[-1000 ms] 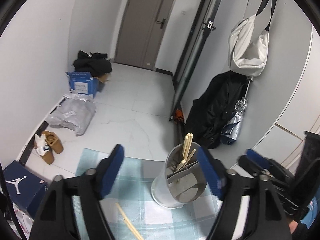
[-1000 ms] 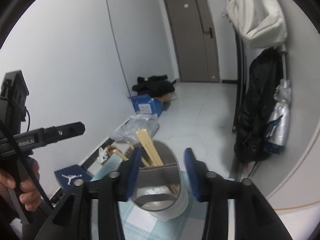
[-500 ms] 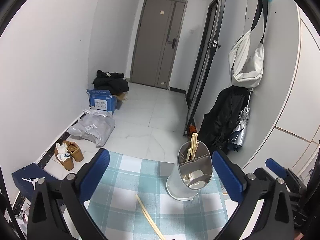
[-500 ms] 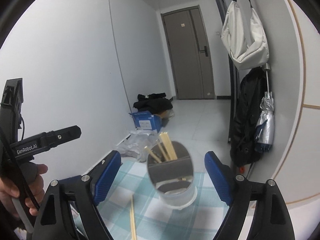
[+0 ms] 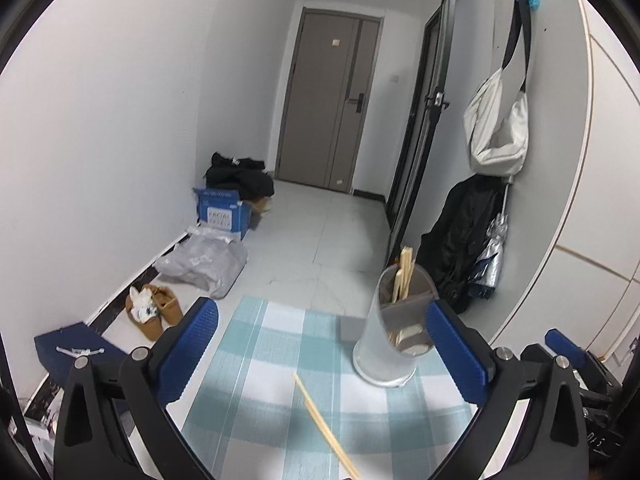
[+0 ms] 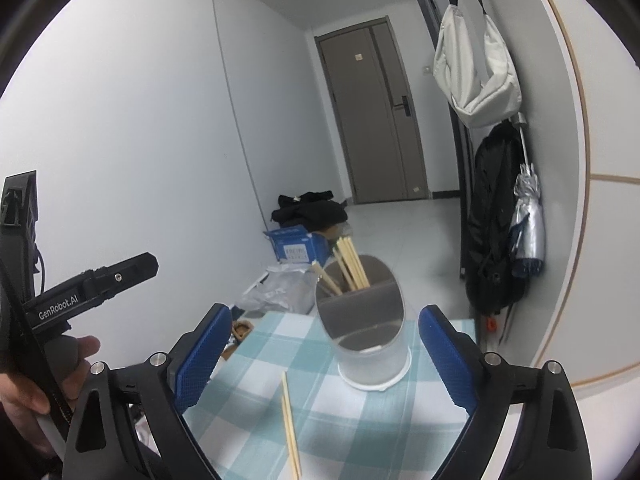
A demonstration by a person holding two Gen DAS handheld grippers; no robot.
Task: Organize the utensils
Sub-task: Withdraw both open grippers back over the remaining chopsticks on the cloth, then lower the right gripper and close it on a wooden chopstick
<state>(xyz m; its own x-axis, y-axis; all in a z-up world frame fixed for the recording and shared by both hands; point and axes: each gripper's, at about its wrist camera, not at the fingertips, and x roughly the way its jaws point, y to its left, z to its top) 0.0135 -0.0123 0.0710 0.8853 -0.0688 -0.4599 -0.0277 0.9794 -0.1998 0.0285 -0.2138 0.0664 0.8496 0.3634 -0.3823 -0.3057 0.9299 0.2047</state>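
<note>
A grey-white utensil holder (image 5: 394,332) stands upright on the blue-and-white checked tablecloth (image 5: 280,364), with several wooden chopsticks (image 5: 404,272) in its rear compartment. It also shows in the right wrist view (image 6: 366,320) with its chopsticks (image 6: 352,264). A loose pair of chopsticks (image 5: 324,424) lies on the cloth in front of the holder, also in the right wrist view (image 6: 290,424). My left gripper (image 5: 320,356) is open and empty, back from the holder. My right gripper (image 6: 324,356) is open and empty, also back from it.
The table's far edge drops to a tiled floor with shoes (image 5: 154,308), a plastic bag (image 5: 204,260) and a blue box (image 5: 222,212). A black coat and umbrella (image 5: 468,248) hang on the right wall. The left gripper's body (image 6: 88,288) shows at left.
Both grippers have pulled back from the holder and opened wide. The right gripper was close around the holder one second ago and now stands clear of it.
</note>
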